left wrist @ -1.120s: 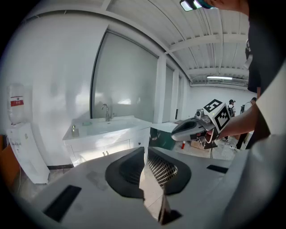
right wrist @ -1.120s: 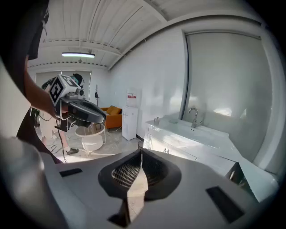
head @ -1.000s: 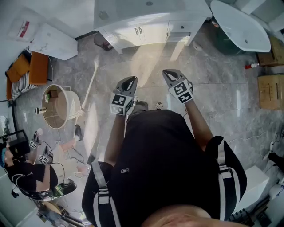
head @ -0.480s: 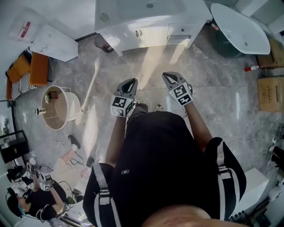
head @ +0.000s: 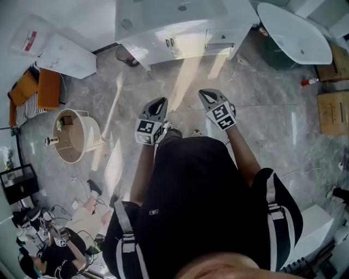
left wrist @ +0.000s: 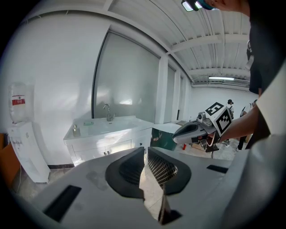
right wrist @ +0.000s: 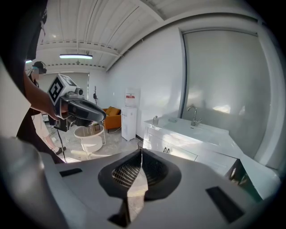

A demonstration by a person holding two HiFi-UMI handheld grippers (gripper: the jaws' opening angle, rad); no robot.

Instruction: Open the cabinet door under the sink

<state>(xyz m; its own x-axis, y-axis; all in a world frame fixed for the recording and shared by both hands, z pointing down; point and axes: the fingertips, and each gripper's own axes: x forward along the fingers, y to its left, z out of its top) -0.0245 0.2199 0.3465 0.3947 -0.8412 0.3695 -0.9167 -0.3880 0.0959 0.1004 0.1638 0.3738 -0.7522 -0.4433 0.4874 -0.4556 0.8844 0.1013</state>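
On the tiled floor [head: 262,125], well apart from the vanity, the task looks barely begun: the approach, the grip on a handle and the pull are all left to do. The left gripper [head: 157,103] has its jaws pinched to a narrow slit, with nothing between them. Ahead of both grippers, under the front edge of the sink counter [head: 152,13], the cabinet door [head: 162,44] stands closed, its handles [head: 170,41] untouched. The right gripper [head: 210,98] is likewise drawn together and empty.
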